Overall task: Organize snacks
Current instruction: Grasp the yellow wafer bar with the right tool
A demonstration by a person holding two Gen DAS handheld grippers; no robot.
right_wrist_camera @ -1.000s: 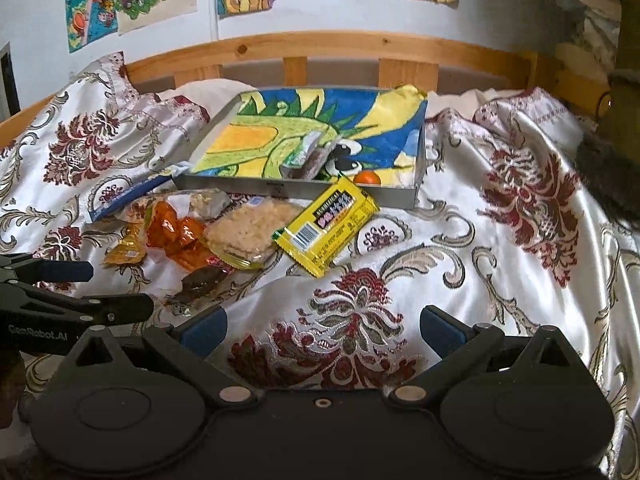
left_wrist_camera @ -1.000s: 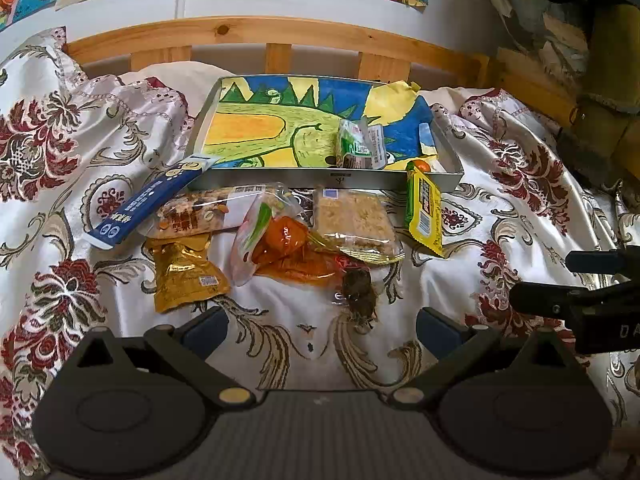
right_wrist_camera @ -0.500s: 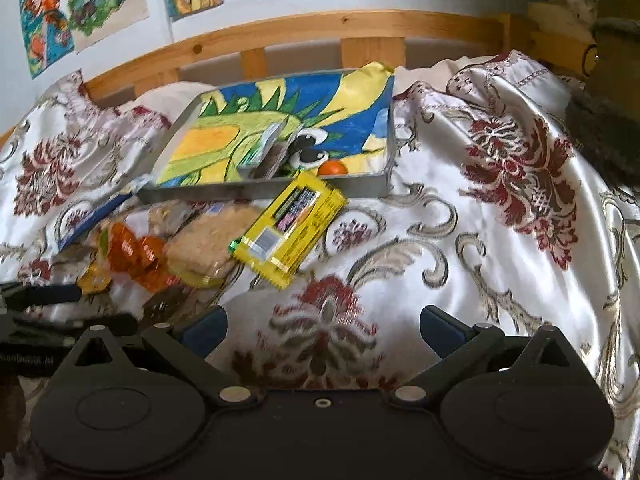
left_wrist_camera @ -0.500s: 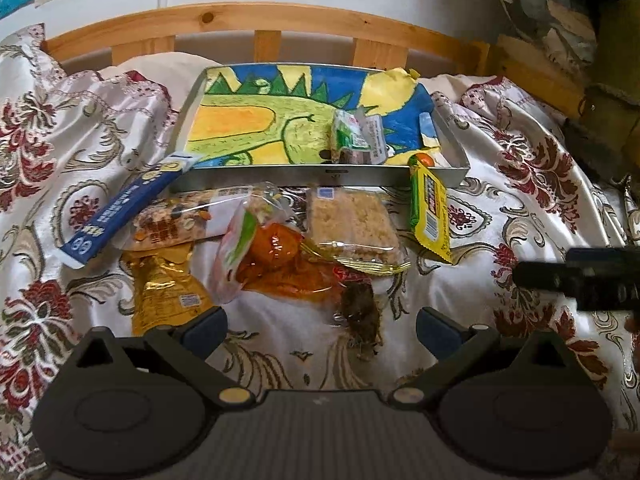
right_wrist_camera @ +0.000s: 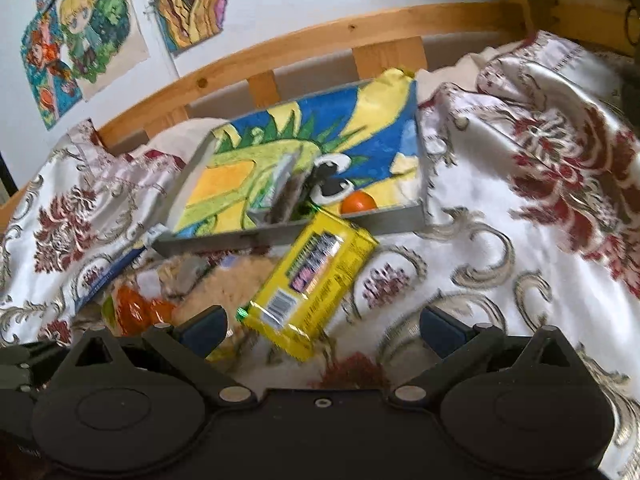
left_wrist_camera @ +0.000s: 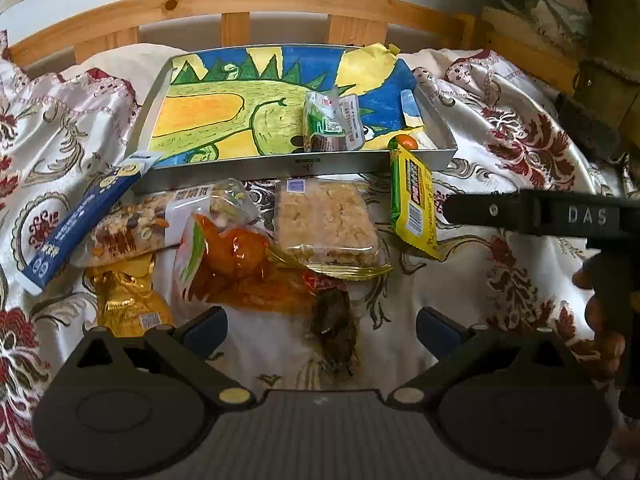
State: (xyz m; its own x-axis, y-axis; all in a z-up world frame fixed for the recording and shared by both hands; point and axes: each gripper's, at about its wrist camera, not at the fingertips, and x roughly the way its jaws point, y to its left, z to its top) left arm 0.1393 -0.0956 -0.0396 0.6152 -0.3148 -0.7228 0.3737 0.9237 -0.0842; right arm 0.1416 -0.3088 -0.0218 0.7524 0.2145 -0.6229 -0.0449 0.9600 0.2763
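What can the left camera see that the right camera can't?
Only the left wrist view shows the gold packet, the dark wrapped snack and the right gripper from the side.

Only the right wrist view shows the cartoon drawings on the wall.

Both show the tray, the yellow bar and the small orange ball.

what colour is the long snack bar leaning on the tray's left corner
Blue snack bar, with yellow and white print; clearest in the left wrist view.
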